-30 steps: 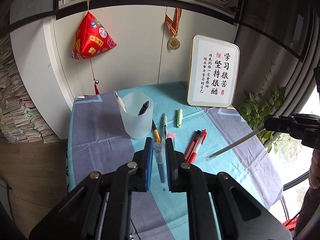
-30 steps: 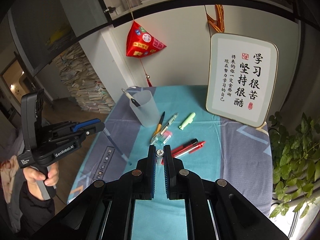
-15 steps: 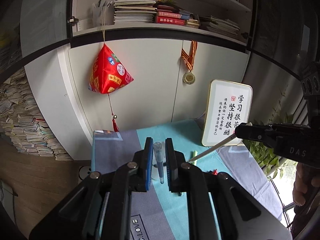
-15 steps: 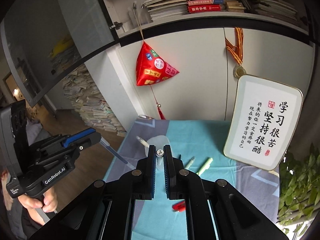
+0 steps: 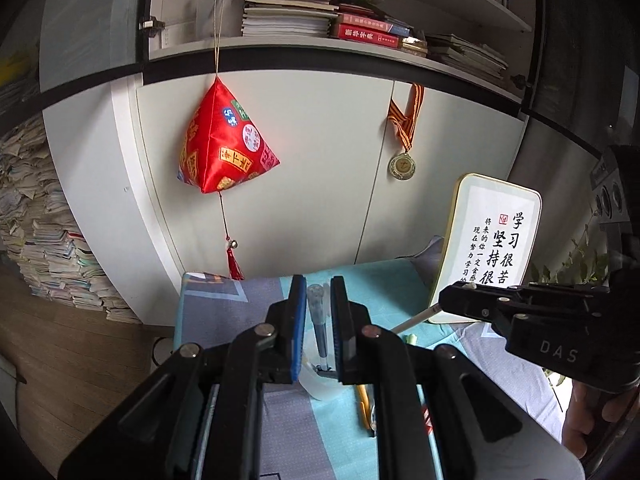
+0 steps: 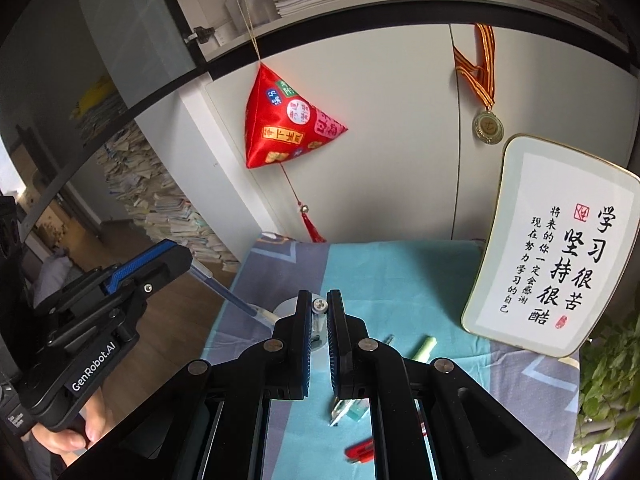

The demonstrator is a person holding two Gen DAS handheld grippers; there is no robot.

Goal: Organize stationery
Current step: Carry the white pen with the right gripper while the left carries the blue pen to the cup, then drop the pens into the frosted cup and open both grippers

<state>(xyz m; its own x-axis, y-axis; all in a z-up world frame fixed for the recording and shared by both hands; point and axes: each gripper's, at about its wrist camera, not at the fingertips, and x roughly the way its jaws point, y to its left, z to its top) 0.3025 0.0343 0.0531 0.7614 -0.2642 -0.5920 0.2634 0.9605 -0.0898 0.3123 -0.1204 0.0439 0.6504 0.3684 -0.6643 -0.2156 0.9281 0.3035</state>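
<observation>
Left wrist view: left gripper (image 5: 318,312) clamps a blue gel pen (image 5: 320,330), now raised over the translucent cup (image 5: 320,386). Right gripper (image 6: 319,314) grips a white pen (image 6: 319,306), now nearer the cup.

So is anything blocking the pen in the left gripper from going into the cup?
Nothing visible does. The left gripper holds the blue pen with its tip at the cup; the right gripper's white pen comes in from the other side.
</observation>
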